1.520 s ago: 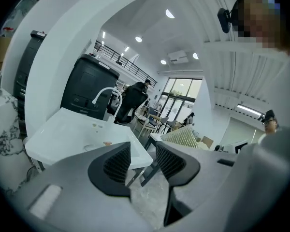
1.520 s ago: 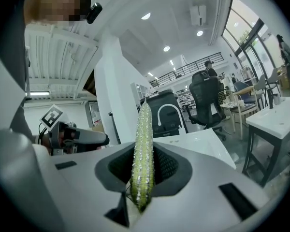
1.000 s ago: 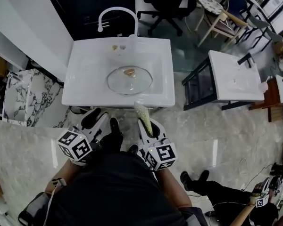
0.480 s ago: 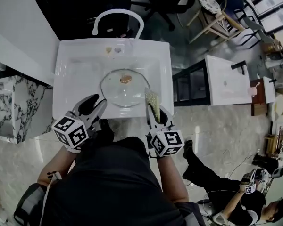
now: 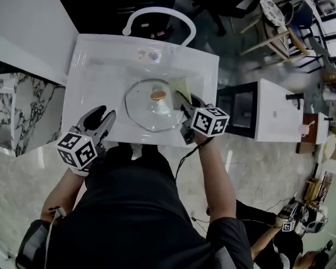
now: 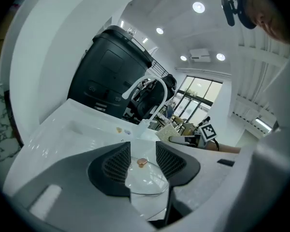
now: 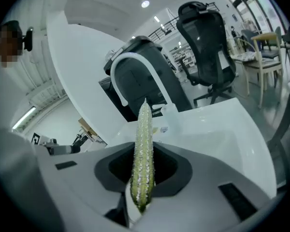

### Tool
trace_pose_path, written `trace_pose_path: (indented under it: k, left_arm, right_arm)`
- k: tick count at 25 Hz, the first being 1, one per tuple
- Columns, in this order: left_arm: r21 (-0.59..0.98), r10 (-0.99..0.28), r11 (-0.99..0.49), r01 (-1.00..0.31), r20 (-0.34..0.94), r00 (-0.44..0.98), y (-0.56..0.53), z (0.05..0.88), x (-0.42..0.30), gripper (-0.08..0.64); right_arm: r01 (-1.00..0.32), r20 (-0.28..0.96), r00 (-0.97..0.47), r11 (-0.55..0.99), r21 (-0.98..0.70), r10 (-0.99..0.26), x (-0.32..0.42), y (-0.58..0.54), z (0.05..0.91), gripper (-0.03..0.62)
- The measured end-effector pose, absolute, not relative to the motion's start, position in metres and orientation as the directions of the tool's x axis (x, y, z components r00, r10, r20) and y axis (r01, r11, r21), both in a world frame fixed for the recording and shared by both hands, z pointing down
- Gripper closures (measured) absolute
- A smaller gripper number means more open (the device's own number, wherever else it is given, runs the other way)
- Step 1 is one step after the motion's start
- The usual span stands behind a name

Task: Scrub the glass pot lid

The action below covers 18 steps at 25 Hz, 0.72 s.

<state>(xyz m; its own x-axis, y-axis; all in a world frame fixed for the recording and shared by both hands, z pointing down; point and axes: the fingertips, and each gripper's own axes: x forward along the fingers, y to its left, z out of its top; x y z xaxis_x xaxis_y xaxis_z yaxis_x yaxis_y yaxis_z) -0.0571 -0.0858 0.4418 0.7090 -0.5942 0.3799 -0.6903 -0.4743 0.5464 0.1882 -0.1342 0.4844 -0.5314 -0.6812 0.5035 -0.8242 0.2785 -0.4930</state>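
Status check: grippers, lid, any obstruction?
Left gripper open, empty, at the near rim of the sink. Right gripper shut on the scrub pad, over the right side of the glass lid; contact unclear. Lid in sink, knob up. Nothing blocking.

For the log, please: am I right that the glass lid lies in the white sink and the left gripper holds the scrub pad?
Not quite: the right gripper holds the scrub pad, as the right gripper view shows; the left gripper is open and empty. The glass lid does lie in the white sink.
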Motion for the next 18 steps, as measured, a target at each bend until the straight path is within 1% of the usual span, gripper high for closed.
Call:
trace_pose_path:
  k: [2, 5, 7, 10, 14, 18]
  left_arm:
    - [0.545, -0.62, -0.431, -0.719, 0.401, 0.675, -0.083, 0.447, -0.061, 0.393]
    - [0.541, -0.65, -0.363, -0.759, 0.437, 0.622, -0.075, 0.454, -0.069, 0.393]
    - [0.536, -0.667, -0.32, -0.781, 0.458, 0.588, -0.071, 0.458, -0.074, 0.393]
    - [0.533, -0.688, -0.267, -0.803, 0.478, 0.546, -0.067, 0.462, -0.078, 0.393]
    - [0.538, -0.704, -0.202, -0.819, 0.501, 0.503, -0.054, 0.47, -0.086, 0.393]
    - [0.547, -0.709, -0.135, -0.827, 0.53, 0.466, -0.043, 0.483, -0.099, 0.393]
  right_arm:
    - [-0.813, 0.531, -0.569, 0.333, -0.478, -0.628, 0.182, -0.157, 0.505, 0.526]
    - [-0.797, 0.594, -0.599, 0.469, -0.379, -0.537, 0.163, -0.182, 0.534, 0.525]
    - [-0.764, 0.63, -0.615, 0.557, -0.326, -0.474, 0.147, -0.194, 0.554, 0.525]
    - [-0.704, 0.668, -0.634, 0.649, -0.288, -0.391, 0.125, -0.208, 0.584, 0.525]
    - [-0.665, 0.73, -0.607, 0.703, -0.252, -0.313, 0.111, -0.223, 0.629, 0.525]
    - [-0.654, 0.779, -0.596, 0.679, -0.333, -0.192, 0.106, -0.227, 0.672, 0.525]
